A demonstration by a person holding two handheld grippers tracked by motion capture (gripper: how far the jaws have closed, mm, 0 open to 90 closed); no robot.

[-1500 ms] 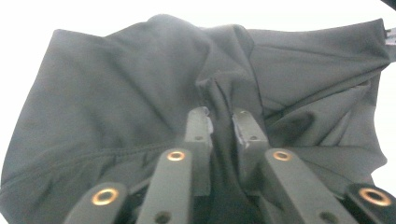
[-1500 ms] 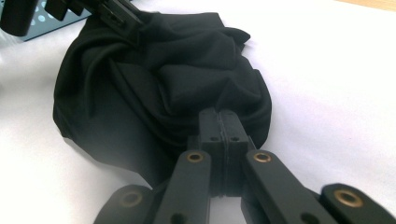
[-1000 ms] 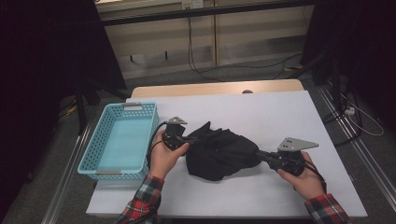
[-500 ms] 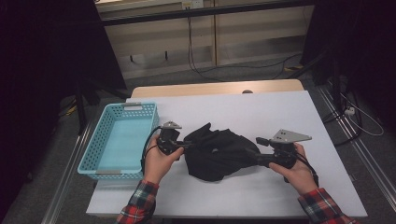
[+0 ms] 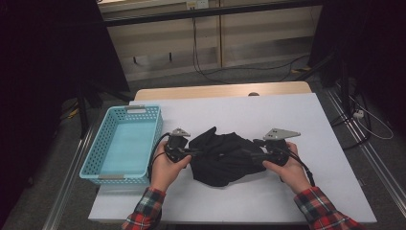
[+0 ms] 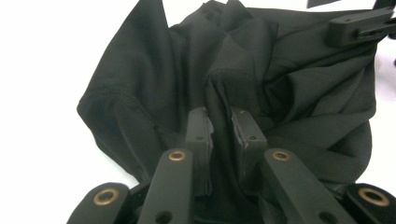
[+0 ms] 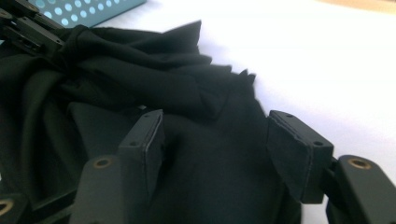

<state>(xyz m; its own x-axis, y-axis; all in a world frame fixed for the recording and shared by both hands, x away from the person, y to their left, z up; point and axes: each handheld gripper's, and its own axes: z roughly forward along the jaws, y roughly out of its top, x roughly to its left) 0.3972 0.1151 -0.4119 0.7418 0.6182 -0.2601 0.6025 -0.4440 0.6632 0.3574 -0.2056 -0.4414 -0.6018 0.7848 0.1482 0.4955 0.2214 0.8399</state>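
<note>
A crumpled black garment (image 5: 222, 155) lies on the white table (image 5: 239, 115). My left gripper (image 5: 194, 153) is at its left edge. In the left gripper view my left gripper (image 6: 223, 122) is shut on a raised fold of the garment (image 6: 289, 84). My right gripper (image 5: 251, 154) reaches over the garment's right side. Its jaws have just opened wide and drawn in slightly. In the right gripper view my right gripper (image 7: 219, 140) stands open, with the garment (image 7: 140, 88) lying between the pads (image 7: 294, 154), which do not press on it.
A light blue mesh basket (image 5: 155, 139) stands on the left of the table, close to my left hand. The table's back edge meets a wooden strip (image 5: 220, 91). White tabletop lies bare to the right of the garment.
My right hand has moved left onto the garment, and its jaws, shut before, now stand apart. The left hand keeps its place and its grip on the fold.
</note>
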